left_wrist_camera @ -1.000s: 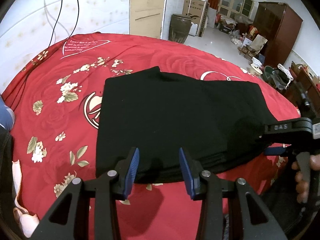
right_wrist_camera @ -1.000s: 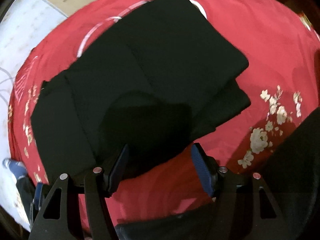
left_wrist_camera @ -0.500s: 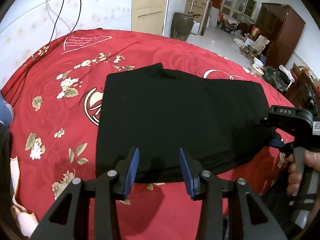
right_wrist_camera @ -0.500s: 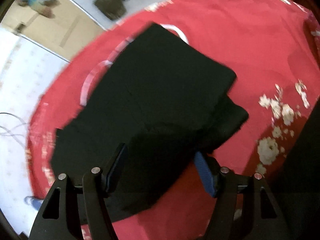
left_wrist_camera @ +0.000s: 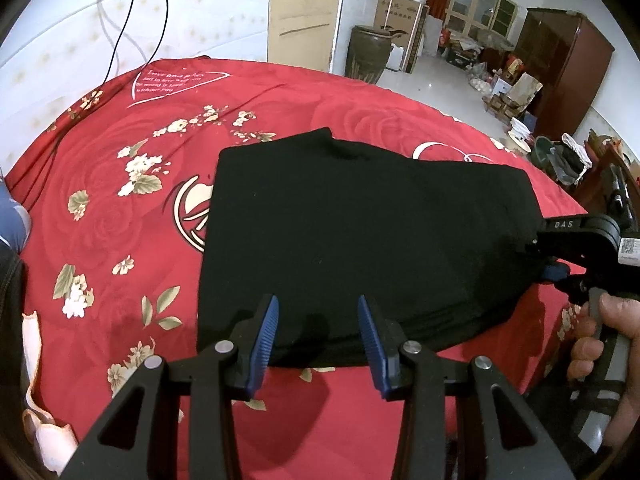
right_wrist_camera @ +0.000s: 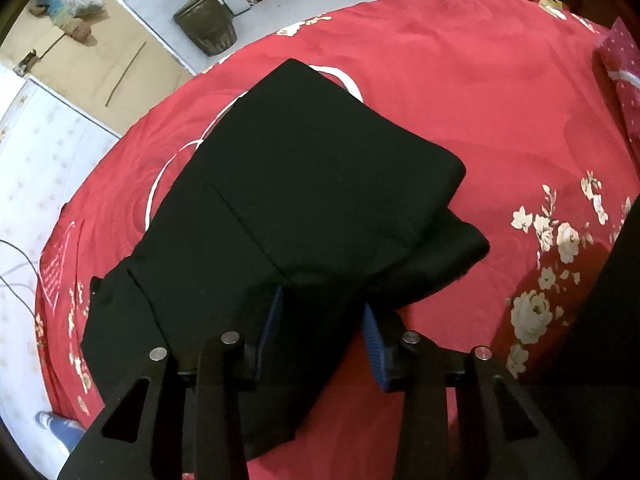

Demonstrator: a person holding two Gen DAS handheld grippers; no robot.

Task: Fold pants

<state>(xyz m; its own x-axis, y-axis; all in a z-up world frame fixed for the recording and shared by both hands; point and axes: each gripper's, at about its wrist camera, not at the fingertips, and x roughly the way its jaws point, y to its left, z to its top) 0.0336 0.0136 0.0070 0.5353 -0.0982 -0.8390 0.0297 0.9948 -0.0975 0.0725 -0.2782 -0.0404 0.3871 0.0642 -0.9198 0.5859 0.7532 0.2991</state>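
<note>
The black pants [left_wrist_camera: 360, 236] lie folded in a rough rectangle on the red flowered bedspread [left_wrist_camera: 120, 208]. My left gripper [left_wrist_camera: 316, 334] is open and empty, its blue pads at the pants' near edge. My right gripper [right_wrist_camera: 320, 332] has its jaws apart, with a raised fold of the pants [right_wrist_camera: 304, 200] lying between them. It also shows in the left wrist view [left_wrist_camera: 554, 258] at the right end of the pants, held by a hand. The layers are stacked unevenly at the near right corner.
The bed sits against a white wall [left_wrist_camera: 80, 40] with hanging cables. Past its far edge are a dark ceramic jar [left_wrist_camera: 366, 56], boxes, a brown wardrobe [left_wrist_camera: 560, 56] and floor clutter. A red dotted pillow [right_wrist_camera: 624, 80] lies at the right edge of the bed.
My right gripper has moved in onto the pants' edge, and its jaws have narrowed around the fold. My left gripper has hardly moved and stays open.
</note>
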